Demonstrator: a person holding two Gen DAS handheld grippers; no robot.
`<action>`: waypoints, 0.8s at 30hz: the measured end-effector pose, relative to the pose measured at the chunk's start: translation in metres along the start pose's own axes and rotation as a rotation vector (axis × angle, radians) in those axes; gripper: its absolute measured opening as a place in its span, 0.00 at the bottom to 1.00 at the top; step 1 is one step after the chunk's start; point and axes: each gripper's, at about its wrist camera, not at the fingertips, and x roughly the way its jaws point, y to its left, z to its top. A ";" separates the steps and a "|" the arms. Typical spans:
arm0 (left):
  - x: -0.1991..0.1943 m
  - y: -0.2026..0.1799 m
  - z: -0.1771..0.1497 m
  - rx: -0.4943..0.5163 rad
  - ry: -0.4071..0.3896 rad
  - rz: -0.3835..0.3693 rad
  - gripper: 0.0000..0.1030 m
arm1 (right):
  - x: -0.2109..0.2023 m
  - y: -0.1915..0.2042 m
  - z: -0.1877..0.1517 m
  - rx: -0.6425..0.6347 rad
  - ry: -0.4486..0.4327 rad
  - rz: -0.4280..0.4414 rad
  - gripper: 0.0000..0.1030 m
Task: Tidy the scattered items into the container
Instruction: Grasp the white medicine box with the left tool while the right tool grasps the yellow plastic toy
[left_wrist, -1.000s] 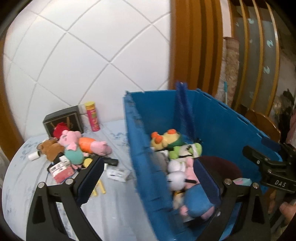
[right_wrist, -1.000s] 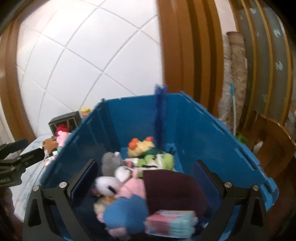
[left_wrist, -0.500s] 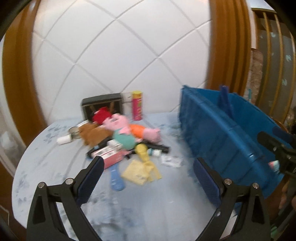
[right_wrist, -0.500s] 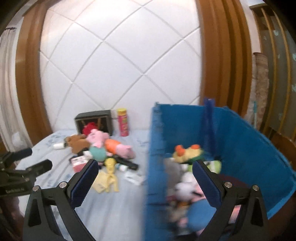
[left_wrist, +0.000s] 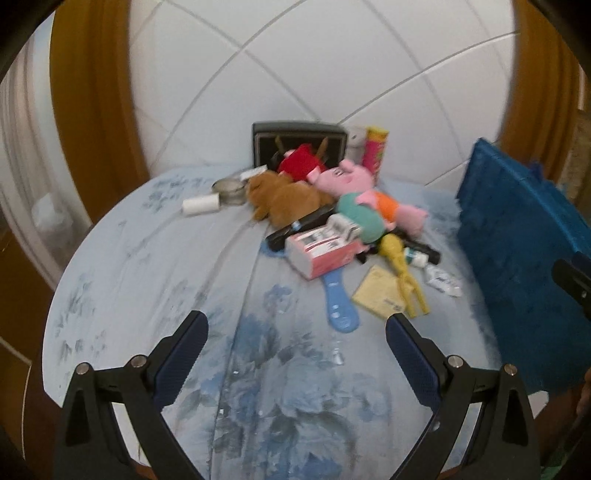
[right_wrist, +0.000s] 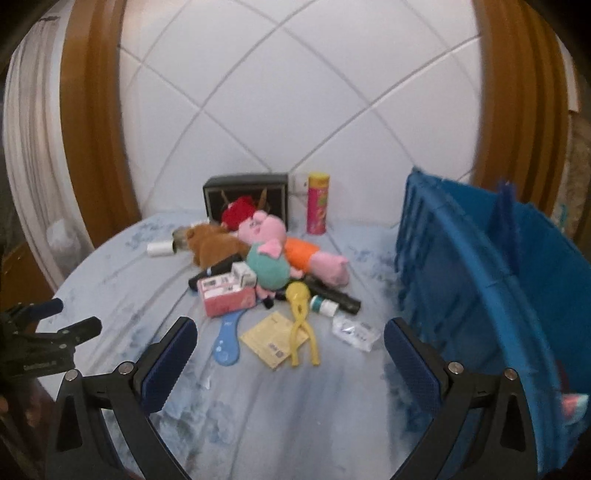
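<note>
Scattered items are heaped mid-table on the floral cloth, left of the blue container, whose wall stands at the table's right edge. Largest in the heap, a pink pig plush is laid across a brown plush, with a pink box just in front. A blue paddle, yellow tongs and a small packet are spread nearest. The left gripper and right gripper are held above the cloth, jaws spread wide, nothing grasped.
</note>
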 end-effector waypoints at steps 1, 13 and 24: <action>0.008 0.000 0.002 0.000 0.010 0.010 0.95 | 0.013 -0.001 0.000 -0.001 0.017 0.008 1.00; 0.108 -0.029 0.031 0.027 0.149 0.053 0.95 | 0.150 -0.033 0.005 0.050 0.211 0.096 1.00; 0.200 -0.076 0.080 0.082 0.205 -0.007 0.77 | 0.213 -0.058 0.002 0.117 0.302 0.059 0.78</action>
